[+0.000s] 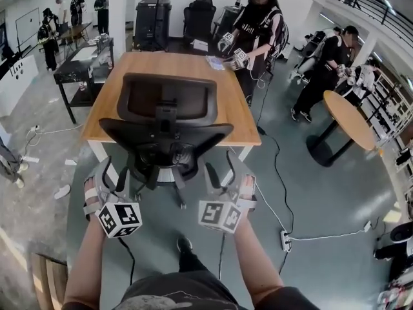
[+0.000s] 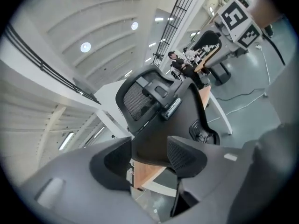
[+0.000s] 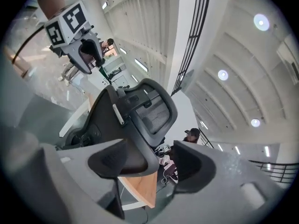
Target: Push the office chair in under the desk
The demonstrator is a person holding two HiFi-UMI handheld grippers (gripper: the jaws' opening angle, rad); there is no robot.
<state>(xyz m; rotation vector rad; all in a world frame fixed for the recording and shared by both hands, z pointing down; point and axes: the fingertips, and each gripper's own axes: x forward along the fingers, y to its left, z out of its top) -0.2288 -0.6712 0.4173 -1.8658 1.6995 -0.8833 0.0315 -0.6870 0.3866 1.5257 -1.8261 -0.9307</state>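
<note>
Fingers (image 2: 187, 157) of the left gripper (image 2: 149, 154) stand apart and clamp nothing; the chair (image 1: 164, 131) shows only as a dark back beyond the gap. On the right gripper (image 3: 161, 160) the fingers (image 3: 117, 158) are spread wide too and are empty, with the backrest edge behind them. Both grippers sit just behind the chair, one on each side. The chair faces the desk (image 1: 235, 112), backrest at the desk's near edge, headrest showing against the desktop. Its back hides the seat.
</note>
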